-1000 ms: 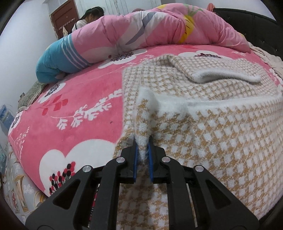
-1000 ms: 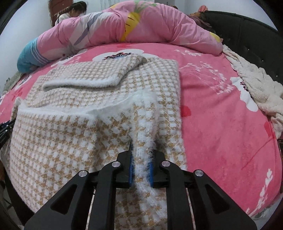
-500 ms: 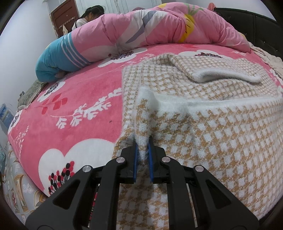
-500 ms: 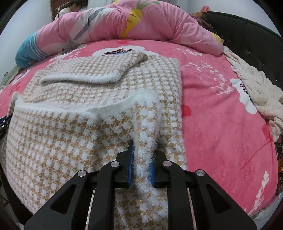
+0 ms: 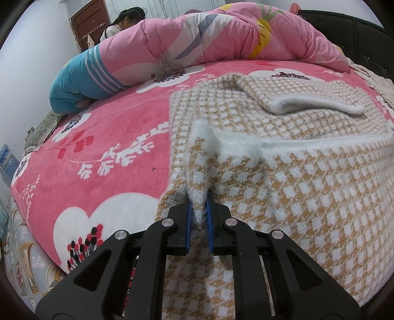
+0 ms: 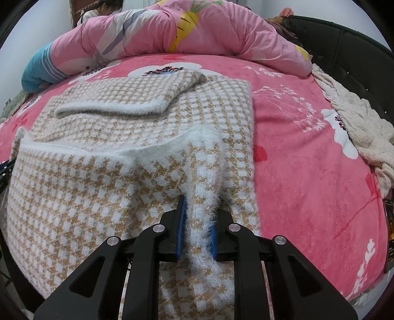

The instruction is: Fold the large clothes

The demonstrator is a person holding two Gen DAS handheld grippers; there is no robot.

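Note:
A fuzzy tan-and-white checked sweater [image 5: 307, 184] lies spread on the bed, its lower part folded up over the body. One sleeve [image 5: 307, 103] is folded across the top. My left gripper [image 5: 197, 197] is shut on the left corner of the folded-up hem and pinches a narrow ridge of knit. In the right wrist view the same sweater [image 6: 86, 187] fills the left half. My right gripper [image 6: 198, 204] is shut on the right corner of that hem, with a thick white band of knit between its blue pads. The sleeve [image 6: 128, 98] lies beyond.
The bed has a pink flowered blanket [image 5: 110, 152] under the sweater. A rolled pink and blue quilt [image 5: 197, 37] lies along the far side. A cream throw [image 6: 362, 123] lies at the right beside a black headboard [image 6: 357, 49]. A person [image 5: 123, 22] sits behind the quilt.
The right gripper's pads stand slightly farther apart around the knit band than a second ago. The left gripper and the sweater look the same.

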